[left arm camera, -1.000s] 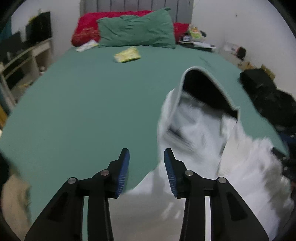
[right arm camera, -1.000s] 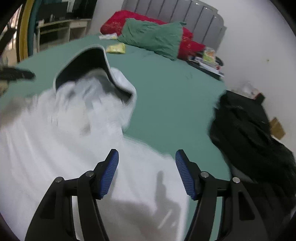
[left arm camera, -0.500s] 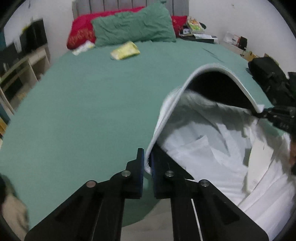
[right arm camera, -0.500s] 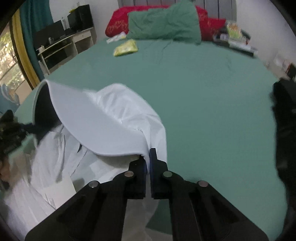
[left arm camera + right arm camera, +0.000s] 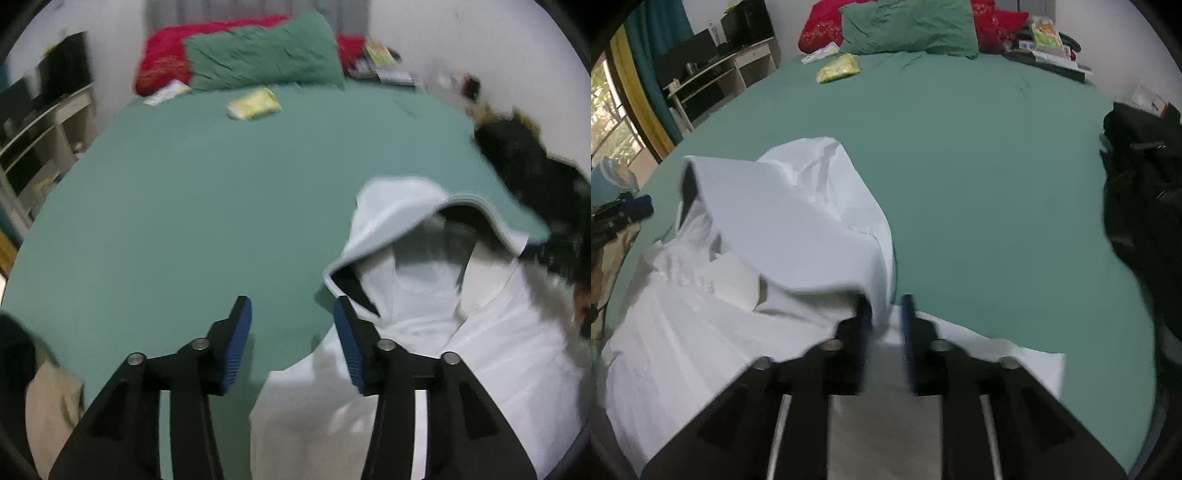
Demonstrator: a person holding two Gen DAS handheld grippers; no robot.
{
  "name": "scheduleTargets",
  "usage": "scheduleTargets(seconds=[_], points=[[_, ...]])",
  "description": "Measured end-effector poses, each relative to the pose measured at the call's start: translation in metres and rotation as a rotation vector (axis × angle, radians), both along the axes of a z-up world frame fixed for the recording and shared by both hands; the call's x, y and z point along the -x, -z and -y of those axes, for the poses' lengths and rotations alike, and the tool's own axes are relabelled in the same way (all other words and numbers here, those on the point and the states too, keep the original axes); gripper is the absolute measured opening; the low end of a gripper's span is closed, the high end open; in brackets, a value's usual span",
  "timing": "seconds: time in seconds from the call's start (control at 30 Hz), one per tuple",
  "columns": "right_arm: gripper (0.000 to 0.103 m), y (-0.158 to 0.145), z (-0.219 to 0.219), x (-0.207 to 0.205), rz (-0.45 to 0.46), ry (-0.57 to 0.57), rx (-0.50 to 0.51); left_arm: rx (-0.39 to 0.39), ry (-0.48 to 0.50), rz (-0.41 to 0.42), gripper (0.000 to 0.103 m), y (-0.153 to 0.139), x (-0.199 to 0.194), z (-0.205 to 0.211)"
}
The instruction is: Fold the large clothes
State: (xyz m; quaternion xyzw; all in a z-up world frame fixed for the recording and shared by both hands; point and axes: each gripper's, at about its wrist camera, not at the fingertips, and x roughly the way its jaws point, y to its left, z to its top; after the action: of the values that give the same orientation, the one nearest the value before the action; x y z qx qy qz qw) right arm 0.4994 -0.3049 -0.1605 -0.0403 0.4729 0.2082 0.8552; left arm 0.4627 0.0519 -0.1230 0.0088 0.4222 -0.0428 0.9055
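White garment [image 5: 424, 306] lies at near edge of green bed [image 5: 207, 199], upper part puffed up in a hood-like arch, rest draped over the edge. Left tool [image 5: 292, 343]: jaws opening, nothing between the pads, garment just beside its right finger. Right tool [image 5: 885, 332]: jaws opening, a fold of garment betw the pads, not pinched. Green pillow [image 5: 908, 27] & yellow packet [image 5: 839, 68] at far end. Black bag [image 5: 1141, 177] at bed's right side.

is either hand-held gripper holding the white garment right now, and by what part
The left hand-held gripper holds nothing: its jaws are opening over bare sheet. The right hand-held gripper is opening too, with a fold of the white garment hanging between its jaws, apparently no longer clamped.
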Motion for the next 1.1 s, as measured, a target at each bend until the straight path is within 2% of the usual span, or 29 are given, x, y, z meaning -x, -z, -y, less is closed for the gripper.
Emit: scheduleTargets(seconds=[0.07,0.1,0.13,0.23,0.3,0.37,0.47,0.5,0.57,0.6,0.63,0.67,0.7,0.73,0.8,0.83,0.87,0.93,1.0,1.03,1.1], points=[[0.060,-0.013,0.007,0.006,0.029,-0.031,-0.010,0.032,-0.022,0.067,0.053,-0.018,0.001,-0.008],[0.063,-0.020,0.011,0.007,0.043,-0.043,-0.030,0.054,-0.045,0.092,0.056,-0.024,-0.003,-0.012],[0.065,-0.025,0.016,0.007,0.052,-0.052,-0.066,0.090,-0.065,0.107,0.061,-0.029,-0.013,-0.016],[0.070,-0.033,0.029,-0.008,0.048,-0.036,-0.202,0.168,-0.046,0.092,0.062,-0.020,-0.049,-0.013],[0.074,-0.024,0.033,-0.033,-0.029,-0.036,-0.337,0.189,-0.008,0.042,0.062,-0.004,-0.067,-0.004],[0.074,-0.004,0.030,-0.055,-0.145,-0.065,-0.427,0.176,0.085,0.011,0.062,0.013,-0.075,0.012],[0.074,0.026,0.015,-0.071,-0.287,-0.136,-0.468,0.109,0.231,-0.071,0.062,0.042,-0.072,0.033],[0.074,0.032,0.010,-0.071,-0.317,-0.164,-0.483,0.089,0.261,-0.104,0.062,0.051,-0.069,0.037],[0.074,0.034,-0.004,-0.061,-0.307,-0.218,-0.468,0.057,0.302,-0.173,0.066,0.072,-0.063,0.041],[0.071,0.035,-0.010,-0.056,-0.322,-0.251,-0.472,0.070,0.306,-0.163,0.068,0.073,-0.061,0.040],[0.055,0.036,-0.014,-0.054,-0.342,-0.268,-0.478,0.077,0.309,-0.158,0.069,0.073,-0.059,0.039],[0.033,0.038,-0.019,-0.050,-0.359,-0.281,-0.459,0.076,0.313,-0.162,0.070,0.073,-0.059,0.038],[0.024,0.040,-0.024,-0.046,-0.362,-0.295,-0.419,0.077,0.314,-0.168,0.070,0.072,-0.063,0.038],[0.021,0.040,-0.027,-0.044,-0.356,-0.309,-0.399,0.076,0.313,-0.177,0.071,0.072,-0.064,0.037],[0.016,0.030,-0.033,-0.039,-0.291,-0.339,-0.358,0.073,0.325,-0.191,0.071,0.070,-0.069,0.042],[0.014,0.022,-0.034,-0.039,-0.244,-0.333,-0.324,0.073,0.341,-0.198,0.067,0.068,-0.072,0.045],[0.012,0.014,-0.034,-0.040,-0.199,-0.326,-0.294,0.091,0.358,-0.200,0.045,0.065,-0.075,0.048],[0.012,-0.010,-0.041,-0.038,-0.029,-0.311,-0.168,0.073,0.321,-0.140,0.024,0.057,-0.080,0.048],[0.011,-0.023,-0.048,-0.031,0.122,-0.319,-0.037,0.073,0.296,-0.055,0.018,0.044,-0.083,0.048],[0.011,-0.028,-0.057,-0.025,0.213,-0.329,0.056,0.062,0.276,0.009,0.017,0.035,-0.084,0.049],[0.011,-0.026,-0.078,-0.011,0.410,-0.363,0.276,0.039,0.241,0.075,0.017,0.026,-0.086,0.053]])
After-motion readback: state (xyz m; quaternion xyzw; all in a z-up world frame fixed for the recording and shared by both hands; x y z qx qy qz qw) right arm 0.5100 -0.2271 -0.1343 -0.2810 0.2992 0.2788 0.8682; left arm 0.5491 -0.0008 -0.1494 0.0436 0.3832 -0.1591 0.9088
